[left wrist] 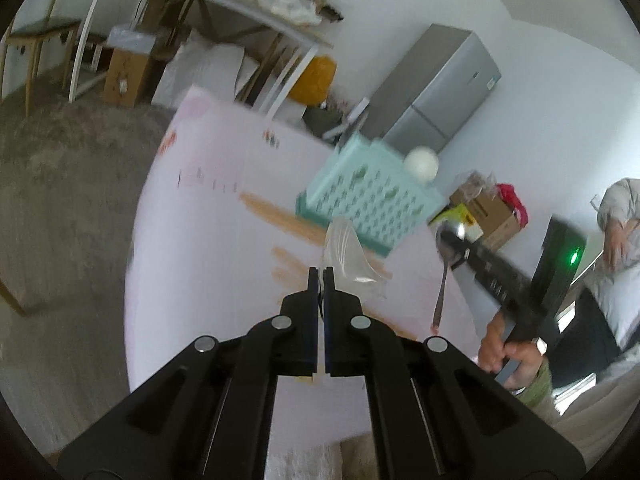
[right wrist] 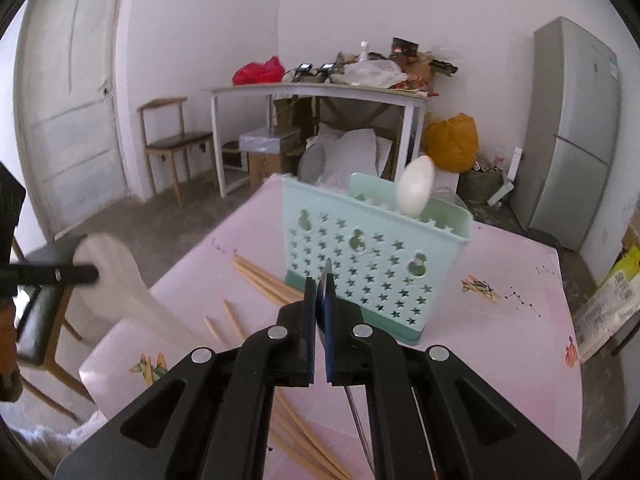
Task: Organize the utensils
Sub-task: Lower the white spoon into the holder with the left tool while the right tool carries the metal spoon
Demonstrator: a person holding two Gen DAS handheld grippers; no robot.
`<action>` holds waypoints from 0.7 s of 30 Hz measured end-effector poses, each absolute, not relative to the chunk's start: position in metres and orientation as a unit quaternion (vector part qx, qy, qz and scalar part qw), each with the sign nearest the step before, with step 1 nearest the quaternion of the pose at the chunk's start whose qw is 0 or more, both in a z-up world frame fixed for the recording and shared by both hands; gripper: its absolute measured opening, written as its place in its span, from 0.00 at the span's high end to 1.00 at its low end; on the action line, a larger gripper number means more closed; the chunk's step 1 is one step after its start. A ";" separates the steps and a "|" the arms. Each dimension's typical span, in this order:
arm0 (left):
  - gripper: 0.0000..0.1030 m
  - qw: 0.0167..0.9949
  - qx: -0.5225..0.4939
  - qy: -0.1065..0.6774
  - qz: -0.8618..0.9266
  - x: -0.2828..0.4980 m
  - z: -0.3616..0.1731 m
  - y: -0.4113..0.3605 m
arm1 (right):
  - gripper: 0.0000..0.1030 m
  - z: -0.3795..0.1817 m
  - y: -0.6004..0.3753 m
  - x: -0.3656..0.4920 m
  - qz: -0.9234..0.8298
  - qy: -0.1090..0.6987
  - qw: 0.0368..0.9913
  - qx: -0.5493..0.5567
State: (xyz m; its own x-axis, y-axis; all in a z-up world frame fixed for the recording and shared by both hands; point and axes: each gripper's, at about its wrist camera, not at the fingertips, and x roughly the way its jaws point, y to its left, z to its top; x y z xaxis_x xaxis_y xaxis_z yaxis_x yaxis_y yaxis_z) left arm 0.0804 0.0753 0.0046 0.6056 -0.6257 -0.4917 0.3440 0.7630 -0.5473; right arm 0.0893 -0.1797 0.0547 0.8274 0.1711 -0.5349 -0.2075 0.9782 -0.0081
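Left tongs [left wrist: 320, 276] clenched on a clear plastic spoon [left wrist: 344, 256], pinched at its thin handle: light, slick, likely brittle. Right tongs [right wrist: 319, 280] clenched on a metal spoon [left wrist: 447, 264] near its neck: stiff, heavier, smooth. Both held above the tabletop [right wrist: 500, 320]. Beyond, wooden chopsticks [right wrist: 260, 280] loose beside the green caddy [right wrist: 360, 264] toward the far edge. Metal spoon's bowl plain only from the left wrist; chopsticks sharp only from the right.
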 end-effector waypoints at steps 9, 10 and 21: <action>0.99 0.896 -0.179 0.245 -0.323 0.118 0.083 0.047 | 0.97 0.054 -0.206 0.094 0.100 0.256 0.961 0.027; 0.99 0.897 -0.175 0.237 -0.330 0.123 0.091 0.040 | 0.97 0.053 -0.207 0.095 0.101 0.255 0.961 0.030; 0.99 0.908 -0.113 0.224 -0.336 0.157 0.123 -0.020 | 0.97 0.044 -0.223 0.099 0.114 0.242 0.961 0.071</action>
